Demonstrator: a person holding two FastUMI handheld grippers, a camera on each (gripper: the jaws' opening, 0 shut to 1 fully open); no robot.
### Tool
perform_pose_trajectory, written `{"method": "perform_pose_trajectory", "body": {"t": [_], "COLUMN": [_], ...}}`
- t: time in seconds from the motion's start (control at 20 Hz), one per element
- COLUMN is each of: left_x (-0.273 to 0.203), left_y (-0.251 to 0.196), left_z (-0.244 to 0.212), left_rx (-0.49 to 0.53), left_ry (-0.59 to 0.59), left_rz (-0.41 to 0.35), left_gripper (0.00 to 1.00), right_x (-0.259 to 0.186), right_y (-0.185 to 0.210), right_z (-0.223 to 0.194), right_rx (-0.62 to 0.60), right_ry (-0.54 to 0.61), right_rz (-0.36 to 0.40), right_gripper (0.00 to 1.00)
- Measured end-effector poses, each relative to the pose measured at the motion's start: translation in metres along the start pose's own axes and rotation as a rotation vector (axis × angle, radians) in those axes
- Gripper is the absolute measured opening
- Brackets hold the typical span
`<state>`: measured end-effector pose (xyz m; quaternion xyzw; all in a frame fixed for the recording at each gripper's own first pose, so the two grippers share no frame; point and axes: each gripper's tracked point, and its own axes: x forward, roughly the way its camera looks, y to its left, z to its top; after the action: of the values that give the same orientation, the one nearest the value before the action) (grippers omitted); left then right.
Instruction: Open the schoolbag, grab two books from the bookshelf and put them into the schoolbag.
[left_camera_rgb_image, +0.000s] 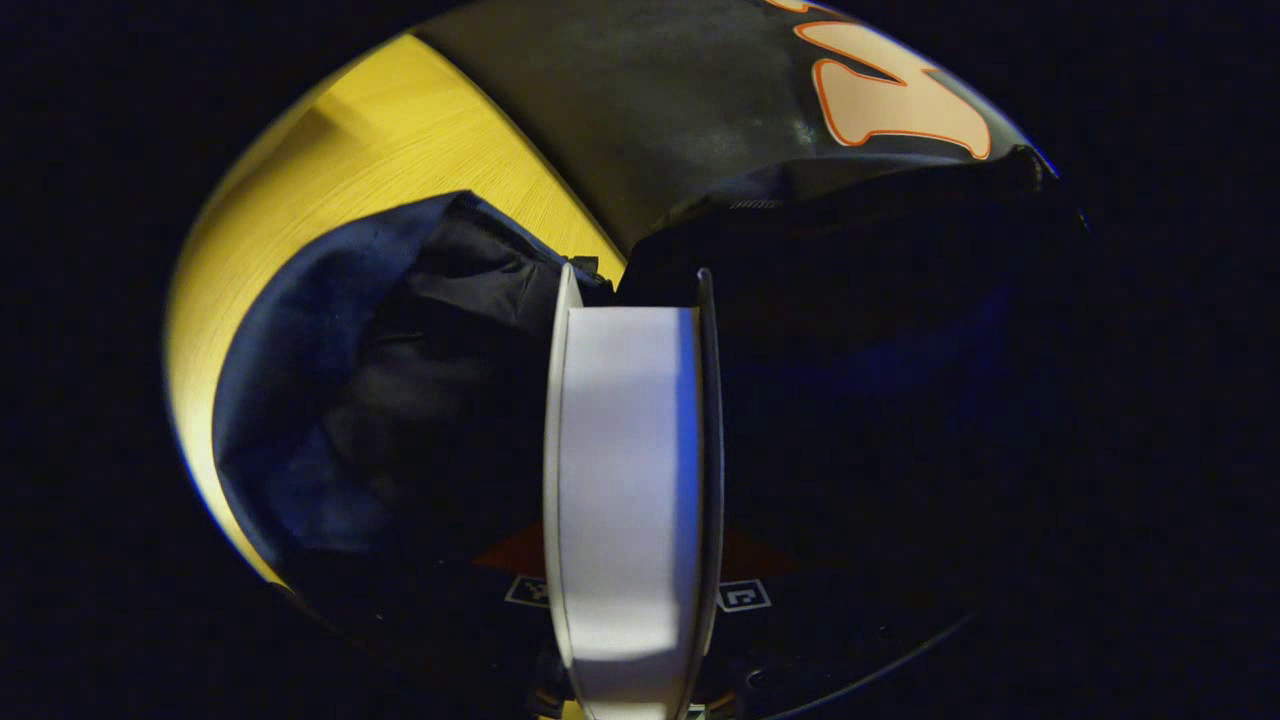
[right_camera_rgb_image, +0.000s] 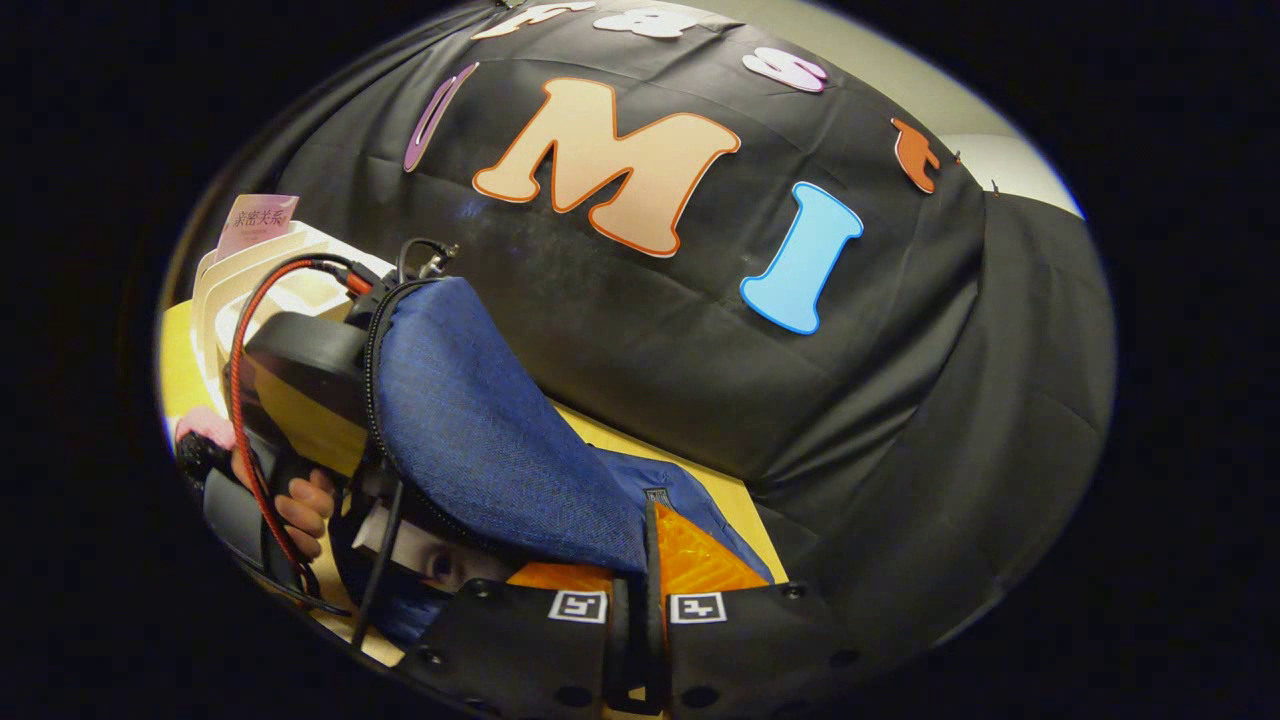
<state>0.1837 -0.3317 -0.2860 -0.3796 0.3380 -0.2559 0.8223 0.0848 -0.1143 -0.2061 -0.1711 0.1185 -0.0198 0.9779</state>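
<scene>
Clamped between my left gripper (left_camera_rgb_image: 628, 600) fingers, a book (left_camera_rgb_image: 625, 480) fills the foreground of the left gripper view, its pale page edge facing me and both covers pinched from either side. Beyond it the schoolbag (left_camera_rgb_image: 330, 400) gapes: blue outer cloth folded back, dark lining showing inside, all of it lying on the yellow table (left_camera_rgb_image: 400, 130). The book's far end sits right at the mouth of the bag, over the dark interior.

From the right gripper view, my right gripper (right_camera_rgb_image: 637, 620) has its jaws drawn together on a thin strap or zipper edge of the bag's blue flap (right_camera_rgb_image: 480, 440), holding that flap lifted. Orange material (right_camera_rgb_image: 690, 565) shows just beside the fingers. Farther off on the left I see the other gripper with its red cable (right_camera_rgb_image: 240, 370), a hand (right_camera_rgb_image: 300, 510) around its handle, and behind it the pale bookshelf (right_camera_rgb_image: 250, 270) with a pink-topped book (right_camera_rgb_image: 258, 218) standing in it.

I judge the bag is already open and this is the insertion step. I cannot tell whether any book is already inside, the interior being too dark. The next move calls for pushing the book down along the lining while I keep the flap lifted, then parting the left jaws once it is well in. The cover could catch on the zipper edge, so I would go in straight.
</scene>
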Motion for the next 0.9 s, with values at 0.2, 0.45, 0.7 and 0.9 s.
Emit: {"method": "perform_pose_trajectory", "body": {"t": [0.2, 0.45, 0.7, 0.9], "left_x": [0.008, -0.021, -0.066, -0.086], "left_y": [0.015, 0.039, 0.034, 0.025], "left_z": [0.001, 0.002, -0.004, -0.014], "left_rx": [-0.008, 0.027, 0.137, 0.236], "left_ry": [-0.001, 0.031, 0.066, 0.126], "left_rz": [0.039, 0.147, 0.196, 0.221], "left_gripper": [0.41, 0.69, 0.82, 0.95], "right_x": [0.002, 0.005, 0.004, 0.002], "right_y": [-0.001, -0.004, -0.002, 0.001], "right_z": [-0.003, -0.005, -0.008, -0.009], "right_rx": [0.002, 0.035, 0.016, 0.006], "right_ry": [0.011, 0.025, 0.034, 0.04], "right_rz": [-0.004, -0.014, -0.005, -0.004], "right_gripper": [0.09, 0.09, 0.09, 0.09]}}
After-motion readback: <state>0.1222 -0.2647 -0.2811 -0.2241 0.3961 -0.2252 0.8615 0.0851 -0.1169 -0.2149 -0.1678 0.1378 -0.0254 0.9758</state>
